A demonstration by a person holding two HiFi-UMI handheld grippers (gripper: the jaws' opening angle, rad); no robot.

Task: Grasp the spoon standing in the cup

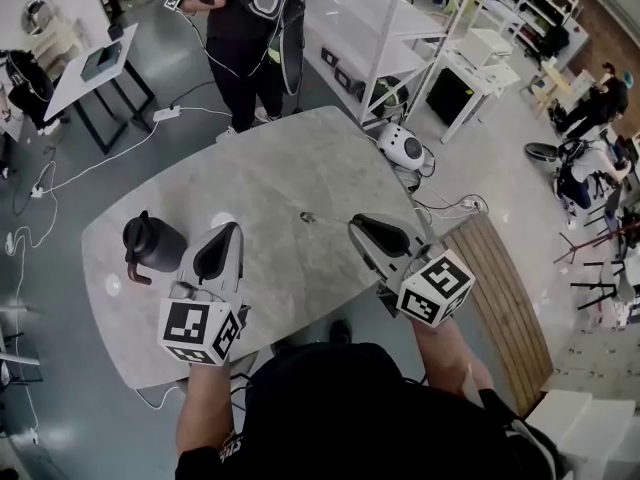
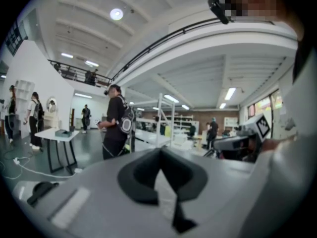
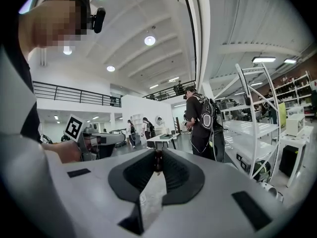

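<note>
A black cup (image 1: pixel 152 241) with a dark handle stands on the marble table (image 1: pixel 270 168) at the left. No spoon shows in it. My left gripper (image 1: pixel 232 229) hovers just right of the cup, its jaws together and empty; in the left gripper view the left gripper (image 2: pixel 161 151) tips meet. My right gripper (image 1: pixel 353 221) is over the table's right side, shut on a thin spoon (image 1: pixel 306 216) that sticks out leftward from its tips above the table. In the right gripper view the spoon (image 3: pixel 157 161) shows as a dark sliver pinched at the right gripper (image 3: pixel 157 155) tips.
A person in black (image 1: pixel 245 28) stands at the table's far end. White shelving (image 1: pixel 400 38) and a white device on the floor (image 1: pixel 403 148) lie beyond the right corner. A wooden bench (image 1: pixel 500 278) runs along the right. A small table (image 1: pixel 95 68) and cables are at the left.
</note>
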